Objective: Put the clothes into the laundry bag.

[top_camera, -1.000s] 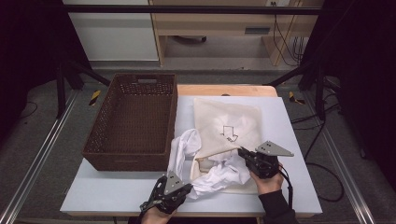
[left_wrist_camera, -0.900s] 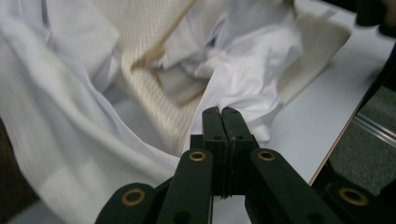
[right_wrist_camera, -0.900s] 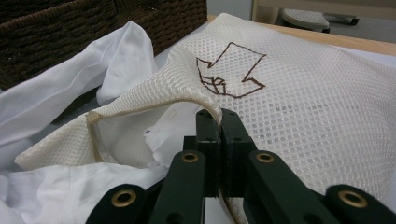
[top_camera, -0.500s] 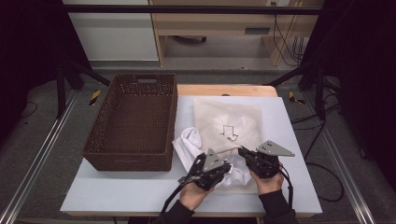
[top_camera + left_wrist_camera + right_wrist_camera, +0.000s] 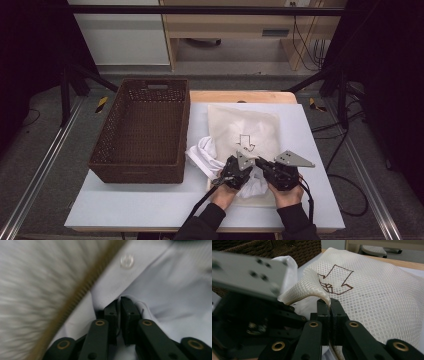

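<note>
Two tongs | right (image 5: 329, 305) pinching mesh bag (image 5: 250, 125) rim | left (image 5: 119, 305) nearly closed on shirt (image 5: 160, 290) | bag lengthwise away

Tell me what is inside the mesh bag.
White shirt cloth spills from the mesh bag opening, where the left gripper and right gripper meet. Whatever lies deeper inside is covered by the mesh.

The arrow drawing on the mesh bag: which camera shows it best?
The right gripper view: the brown arrow drawing sits close and sharp on the mesh bag, just beyond the fingers. The high view shows it small but whole. The left gripper view shows white shirt fabric and a blurred bag edge instead.
</note>
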{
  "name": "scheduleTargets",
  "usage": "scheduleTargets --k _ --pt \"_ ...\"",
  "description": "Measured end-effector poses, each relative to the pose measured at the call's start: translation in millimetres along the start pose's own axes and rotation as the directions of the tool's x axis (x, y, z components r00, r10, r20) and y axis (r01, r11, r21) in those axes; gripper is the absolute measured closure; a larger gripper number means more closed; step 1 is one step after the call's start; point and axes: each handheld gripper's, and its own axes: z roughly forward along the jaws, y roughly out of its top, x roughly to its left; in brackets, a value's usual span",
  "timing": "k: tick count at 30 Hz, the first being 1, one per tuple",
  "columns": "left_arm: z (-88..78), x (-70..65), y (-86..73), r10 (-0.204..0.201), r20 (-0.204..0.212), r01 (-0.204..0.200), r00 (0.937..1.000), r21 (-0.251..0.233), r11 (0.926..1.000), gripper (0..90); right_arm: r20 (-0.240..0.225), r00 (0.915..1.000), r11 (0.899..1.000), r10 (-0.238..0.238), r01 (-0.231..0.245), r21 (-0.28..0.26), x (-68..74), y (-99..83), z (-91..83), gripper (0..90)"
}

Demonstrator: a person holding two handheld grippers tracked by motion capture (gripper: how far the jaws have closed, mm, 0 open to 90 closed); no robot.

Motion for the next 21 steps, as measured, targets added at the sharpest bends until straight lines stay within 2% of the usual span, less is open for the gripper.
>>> scheduleTargets --k 2,4,7,9,11,14,16,18,21 --pt "-1.5 0.3 -0.5 -0.003 -0.003 0.003 1.0 -0.004 1.0 80.1 0.001 1.0 1.0 -0.002 0.002 0.0 0.2 -0.3 -0.1 87.9" --pt "-6.9 -0.5 0.4 0.005 0.005 -0.005 1.0 -0.005 1.0 73.6 0.0 1.0 1.0 0.002 -0.002 0.001 -0.4 -0.5 -0.3 87.9" --pt "-25.5 -1.7 3.5 0.017 0.044 -0.016 0.9989 -0.024 0.9996 52.6 -0.002 1.0 1.0 -0.001 0.001 0.003 -1.0 -1.0 0.4 87.9" --pt "-40.2 -2.2 5.5 0.025 0.051 -0.024 0.9984 -0.032 0.9992 38.2 -0.001 1.0 1.0 0.001 -0.001 0.004 -0.9 -1.0 0.2 87.9" --pt "-62.0 -1.1 7.7 0.047 0.058 -0.045 0.9972 -0.041 0.9982 31.8 0.002 1.0 1.0 0.001 -0.001 0.003 -1.5 -1.0 -0.3 87.9" --pt "-92.1 2.9 4.9 0.049 0.078 -0.043 0.9957 -0.074 0.9963 29.2 0.003 1.0 1.0 0.002 -0.002 0.003 -1.7 -0.7 -0.7 87.9" --pt "-102.4 4.3 0.9 0.047 0.092 -0.041 0.9946 -0.07 0.9967 27.9 0.003 1.0 1.0 0.0 0.0 0.004 -1.8 -0.8 -0.2 87.9" --pt "-107.1 2.9 -6.5 0.059 0.094 -0.057 0.9938 -0.028 0.998 26.5 0.004 1.0 1.0 -0.001 0.001 0.004 -1.5 -0.8 -0.2 87.9" --pt "-99.8 -3.0 -21.4 0.078 0.098 -0.082 0.9922 0.046 0.9955 25.6 0.004 1.0 1.0 0.001 -0.001 0.005 -1.7 -0.9 -0.1 87.8"
